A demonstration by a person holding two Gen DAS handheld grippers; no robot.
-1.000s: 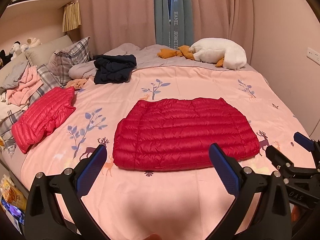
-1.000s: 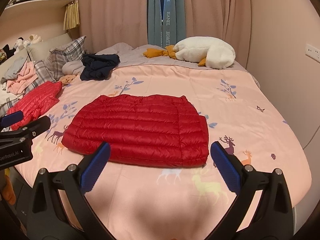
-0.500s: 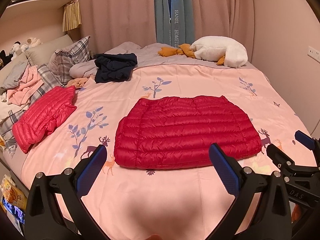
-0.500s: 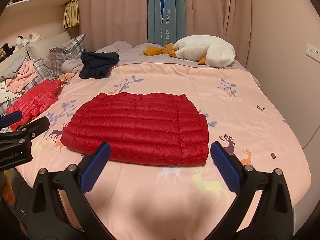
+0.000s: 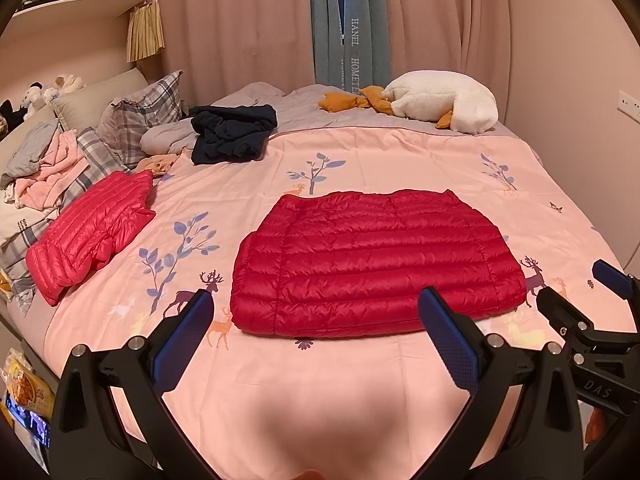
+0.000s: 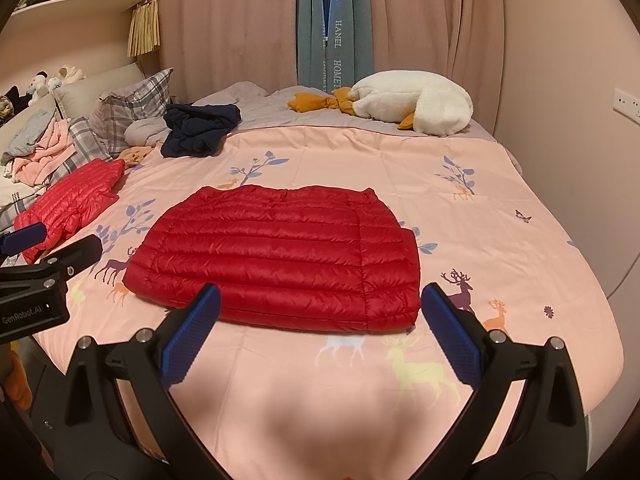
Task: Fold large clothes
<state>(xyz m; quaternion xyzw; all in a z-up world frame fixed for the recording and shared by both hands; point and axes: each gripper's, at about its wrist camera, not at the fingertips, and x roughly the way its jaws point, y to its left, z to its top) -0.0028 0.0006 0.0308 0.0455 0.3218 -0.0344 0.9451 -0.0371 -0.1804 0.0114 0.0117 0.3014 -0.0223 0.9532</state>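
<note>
Lying folded on the pink bedspread [image 5: 360, 368], red down jacket [image 5: 372, 264]; left tool [image 5: 316, 320] and right tool [image 6: 320, 316] wide, empty.

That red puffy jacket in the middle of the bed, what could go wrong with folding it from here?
The red jacket is puffy and slick-looking, so a fold may spring open or slide. Both the left gripper and right gripper hang open short of its near edge, so a shallow pinch could catch the pink bedsheet instead.
</note>
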